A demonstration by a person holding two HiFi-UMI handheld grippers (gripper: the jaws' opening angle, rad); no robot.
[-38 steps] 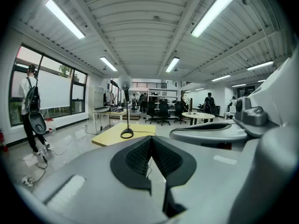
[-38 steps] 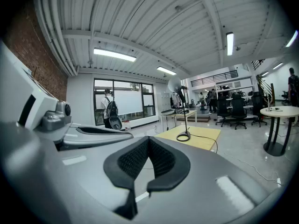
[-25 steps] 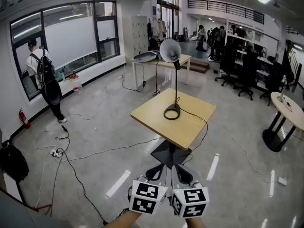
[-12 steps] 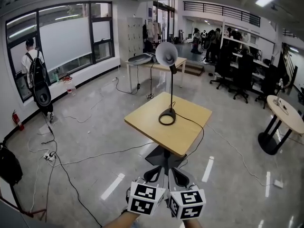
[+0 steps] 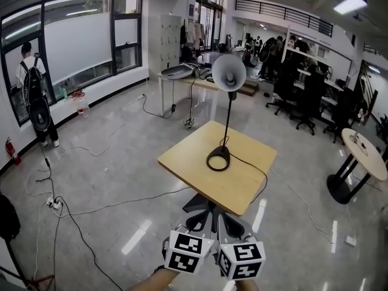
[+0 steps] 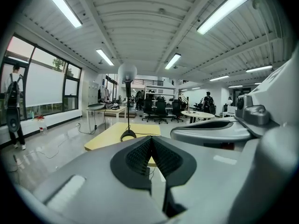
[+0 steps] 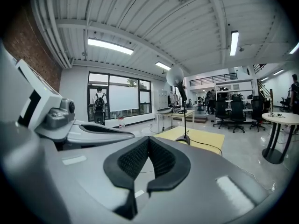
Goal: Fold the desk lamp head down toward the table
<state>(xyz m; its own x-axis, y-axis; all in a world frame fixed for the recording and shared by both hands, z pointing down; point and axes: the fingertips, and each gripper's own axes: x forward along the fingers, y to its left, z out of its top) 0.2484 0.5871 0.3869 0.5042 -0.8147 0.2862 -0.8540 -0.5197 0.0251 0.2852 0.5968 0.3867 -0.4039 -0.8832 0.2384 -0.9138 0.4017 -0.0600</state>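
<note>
Step in hand, as judged: approach only; folding not yet begun.

Found on the table (image 5: 193, 162): desk lamp (image 5: 225, 111), standing upright. Round base (image 5: 218, 159) near the table's middle. Thin stem (image 5: 228, 117) rising straight from it. Head (image 5: 228, 71) high above the table top, open face turned toward the table's near side, not tipped downward. Cord (image 5: 257, 176) trailing from the base across the table and off its right edge.

Left gripper (image 6: 151, 148): held well short of the table's near corner, aimed toward the lamp. Fingers (image 6: 137, 157) pressed together, nothing between them.

Right gripper (image 7: 148, 148): just beside the left, equally short of the table. Fingers (image 7: 133, 158) likewise pressed together, empty.

No contact with lamp or table by either gripper.

Next move, as judged: close the remaining gap to the table; spread one pair of fingers and take the head or the joint just beneath it; steady the base or lower stem with the other; then swing the head over and down toward the table top. Care advised: small base, tall stem, so likely to tip or slide across the table if pushed without bracing.
</note>
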